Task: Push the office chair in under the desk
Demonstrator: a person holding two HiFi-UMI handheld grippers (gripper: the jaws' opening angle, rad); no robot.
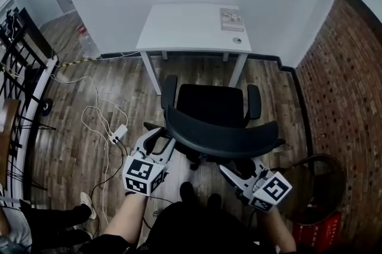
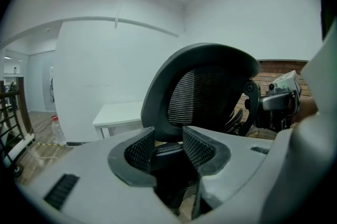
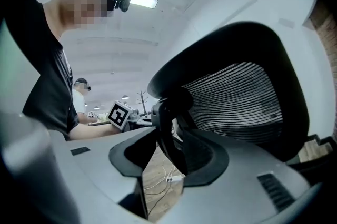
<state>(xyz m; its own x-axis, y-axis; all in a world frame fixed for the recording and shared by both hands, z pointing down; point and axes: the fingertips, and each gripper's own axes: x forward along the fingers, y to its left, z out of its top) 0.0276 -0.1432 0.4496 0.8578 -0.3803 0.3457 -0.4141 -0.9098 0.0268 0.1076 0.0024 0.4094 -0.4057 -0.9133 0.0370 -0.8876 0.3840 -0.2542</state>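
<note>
The black office chair [image 1: 221, 135] stands in front of the white desk [image 1: 185, 26], seat toward the desk, mesh backrest toward me. My left gripper [image 1: 160, 138] is at the backrest's left lower edge. In the left gripper view this gripper [image 2: 168, 146] is open, and the backrest [image 2: 205, 91] rises just beyond its tips. My right gripper [image 1: 240, 170] is low under the backrest's right side. In the right gripper view it [image 3: 168, 157] is open around the chair's black back support bar [image 3: 167, 123], with floor showing through a gap on the left.
A white cable and power strip [image 1: 118, 132] lie on the wood floor at the left, near a black metal rack [image 1: 18, 68]. A brick wall [image 1: 340, 86] and a round bin [image 1: 316, 187] are at the right. Small items [image 1: 231, 19] sit on the desk. A bottle [image 1: 86, 41] stands by the wall.
</note>
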